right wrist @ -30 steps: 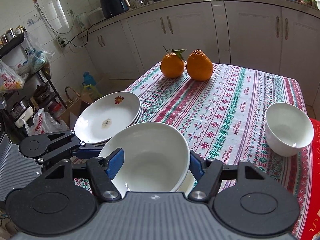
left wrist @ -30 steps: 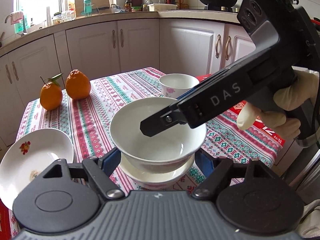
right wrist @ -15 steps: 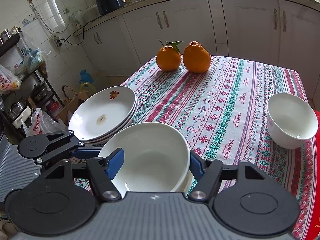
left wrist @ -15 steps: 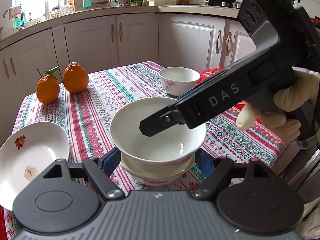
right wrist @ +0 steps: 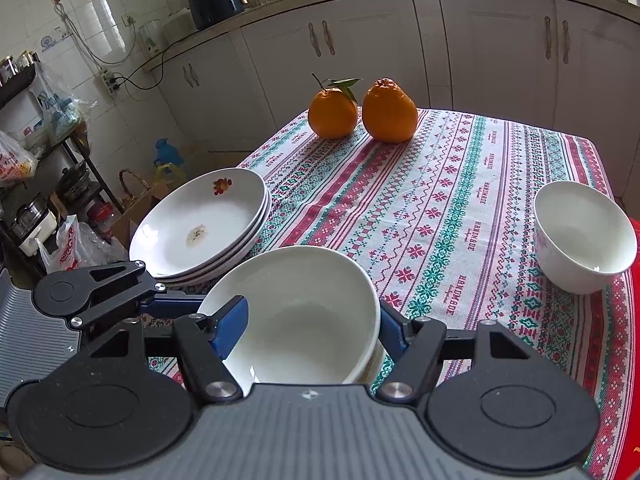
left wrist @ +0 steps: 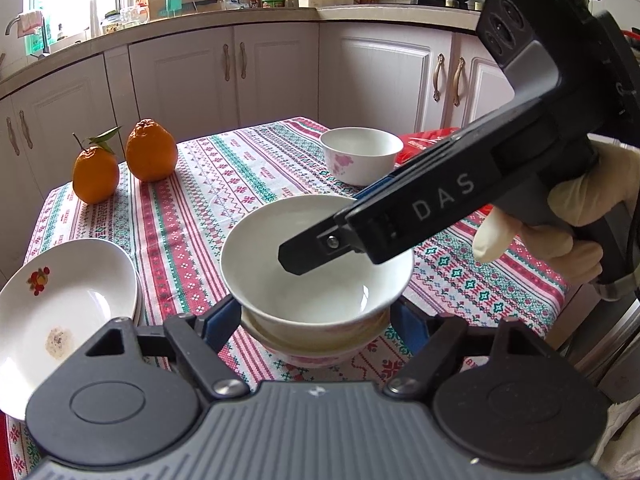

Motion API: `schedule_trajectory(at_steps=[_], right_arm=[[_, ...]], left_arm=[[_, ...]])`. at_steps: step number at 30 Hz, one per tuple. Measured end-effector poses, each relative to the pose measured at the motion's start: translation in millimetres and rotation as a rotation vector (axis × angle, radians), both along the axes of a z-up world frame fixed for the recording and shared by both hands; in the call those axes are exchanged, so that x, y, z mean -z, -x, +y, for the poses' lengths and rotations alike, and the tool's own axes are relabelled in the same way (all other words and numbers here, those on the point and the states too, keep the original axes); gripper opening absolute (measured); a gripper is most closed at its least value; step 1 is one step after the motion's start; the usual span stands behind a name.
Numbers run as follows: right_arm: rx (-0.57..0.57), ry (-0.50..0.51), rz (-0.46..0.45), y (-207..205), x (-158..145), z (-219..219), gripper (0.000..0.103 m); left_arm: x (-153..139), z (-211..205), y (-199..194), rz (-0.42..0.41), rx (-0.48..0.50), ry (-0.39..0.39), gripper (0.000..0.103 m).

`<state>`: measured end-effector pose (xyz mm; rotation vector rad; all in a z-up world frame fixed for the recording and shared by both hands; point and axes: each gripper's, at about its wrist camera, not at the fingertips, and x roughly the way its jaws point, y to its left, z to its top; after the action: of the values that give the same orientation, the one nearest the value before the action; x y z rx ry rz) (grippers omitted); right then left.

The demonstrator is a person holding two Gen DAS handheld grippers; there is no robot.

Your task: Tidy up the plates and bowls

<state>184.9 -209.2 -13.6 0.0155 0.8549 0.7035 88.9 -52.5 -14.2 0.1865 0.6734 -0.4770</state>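
Observation:
A plain white top bowl sits nested in a lower bowl on the patterned tablecloth. My left gripper has a blue pad against each side of the top bowl's wall, and its jaws are opening slightly. My right gripper is shut on the same bowl from the right. In the left wrist view one of its fingers lies over the bowl's inside. A gloved hand holds that gripper. A small flowered bowl stands alone farther back.
A stack of white plates with a red motif sits at the table's left edge. Two oranges rest at the far side. A red sheet lies at the right edge. White cabinets surround the table.
The top bowl has sunk a little deeper into the lower bowl, with both grippers still around it. Both views have shifted slightly.

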Motion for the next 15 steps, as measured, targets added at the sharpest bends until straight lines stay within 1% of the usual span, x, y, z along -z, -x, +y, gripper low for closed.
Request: schedule_trajectory(at_steps=[6,8,9,10,12,13,15], right_arm=[[-0.008,0.009,-0.005,1,3,2,0.074],[-0.016,0.008,-0.009,3,3,2,0.077],[-0.019,0.003,-0.009,3,3,3,0.081],[-0.016,0.005,-0.016,4,2,3,0.089],[-0.009,0.020,-0.046,7,0,3,0.098],[-0.009,0.023,-0.052,9,-1,2,0.098],[-0.002,0.023,-0.057,10,-2,-1,0.099]], left_arm=[[4,1,-1,0.012,-0.006,0.004,0.088],[5,1,-1,0.013,-0.006,0.000,0.088],[4,1,-1,0.013,-0.007,0.000,0.088],[4,2,0,0.009,-0.006,0.000,0.088],[1,3,2,0.001,-0.003,0.004,0.090],[0,4,3,-0.003,-0.003,0.004,0.092],[-2,4,4,-0.008,0.000,0.005,0.092]])
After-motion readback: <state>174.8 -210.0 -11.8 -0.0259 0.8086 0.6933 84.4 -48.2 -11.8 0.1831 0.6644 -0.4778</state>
